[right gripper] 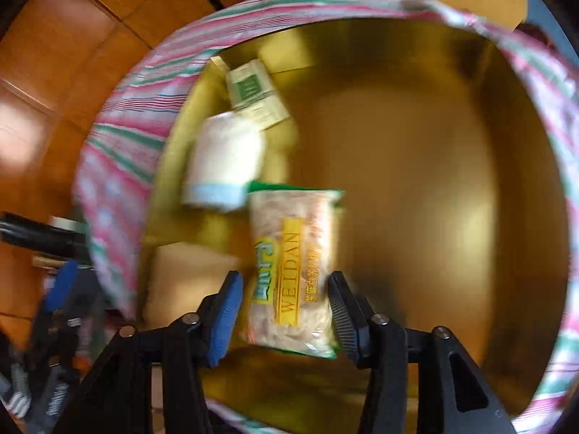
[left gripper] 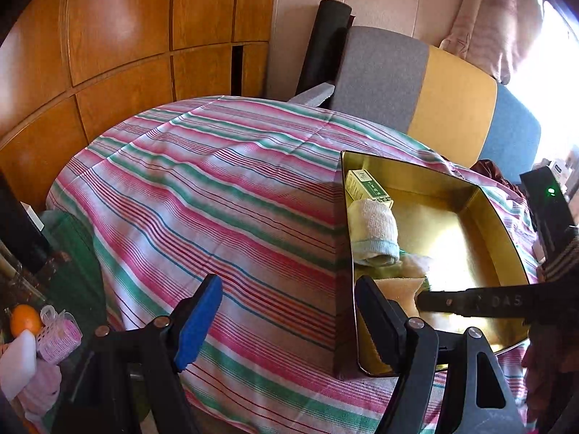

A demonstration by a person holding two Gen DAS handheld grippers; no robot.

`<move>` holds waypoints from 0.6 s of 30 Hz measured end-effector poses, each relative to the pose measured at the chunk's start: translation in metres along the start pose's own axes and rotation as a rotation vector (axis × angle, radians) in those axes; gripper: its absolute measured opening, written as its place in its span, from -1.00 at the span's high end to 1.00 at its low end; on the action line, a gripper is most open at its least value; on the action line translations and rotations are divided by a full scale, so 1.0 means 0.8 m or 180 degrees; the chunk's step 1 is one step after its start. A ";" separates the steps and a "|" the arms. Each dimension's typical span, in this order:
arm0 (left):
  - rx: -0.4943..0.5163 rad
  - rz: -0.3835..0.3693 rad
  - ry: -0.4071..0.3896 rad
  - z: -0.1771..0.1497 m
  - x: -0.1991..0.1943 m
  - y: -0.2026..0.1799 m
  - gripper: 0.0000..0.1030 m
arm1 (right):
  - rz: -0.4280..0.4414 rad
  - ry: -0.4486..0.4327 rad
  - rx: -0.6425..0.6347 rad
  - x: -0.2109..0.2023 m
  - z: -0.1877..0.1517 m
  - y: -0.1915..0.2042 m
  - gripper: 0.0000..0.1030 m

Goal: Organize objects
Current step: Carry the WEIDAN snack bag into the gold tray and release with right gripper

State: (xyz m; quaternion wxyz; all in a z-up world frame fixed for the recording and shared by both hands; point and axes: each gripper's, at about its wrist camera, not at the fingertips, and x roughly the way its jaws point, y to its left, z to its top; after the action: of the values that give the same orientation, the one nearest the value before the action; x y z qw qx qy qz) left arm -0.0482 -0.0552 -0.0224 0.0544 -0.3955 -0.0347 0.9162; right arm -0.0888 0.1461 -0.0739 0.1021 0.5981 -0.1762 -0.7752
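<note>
Deep rectangular tin (left gripper: 485, 195) with shiny gold walls, on a bench under striped, creased cloth (left gripper: 217, 188). Inside, along the left wall: small green-and-cream carton (right gripper: 253, 88), rolled fuzzy white sock (right gripper: 226, 161) with pale blue cuff, glossy snack packet (right gripper: 295, 271), flat tan sponge (right gripper: 184, 282). Right gripper (right gripper: 286, 311) above the tin, fingers apart on both sides of the packet, contact unclear from blur. Left gripper (left gripper: 289, 311) beside the tin's near corner, fingers apart, holding nothing.

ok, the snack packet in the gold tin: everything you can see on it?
The snack packet is a clear plastic pouch of pale shredded food with green edges and a yellow band reading WEIDAN. It lies flat on the gold tin floor, lengthwise between the right tool's open fingers, its far end beside the rolled white sock. Contact with the fingers is unclear.
</note>
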 end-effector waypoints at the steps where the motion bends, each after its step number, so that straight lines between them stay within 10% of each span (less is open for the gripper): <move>1: 0.0000 0.0005 -0.0004 0.000 0.000 0.000 -0.49 | 0.0097 0.0002 0.0008 0.001 -0.003 0.001 0.03; 18: 0.0217 0.0036 -0.0011 -0.004 -0.002 -0.027 -0.49 | -0.0052 -0.0883 -0.0296 -0.107 -0.050 -0.055 0.03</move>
State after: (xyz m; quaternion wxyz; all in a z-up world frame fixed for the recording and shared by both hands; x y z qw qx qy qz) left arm -0.0432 -0.0339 -0.0213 0.0627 -0.3920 -0.0012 0.9178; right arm -0.0252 0.2119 -0.0240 0.0981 0.4812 -0.1477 -0.8585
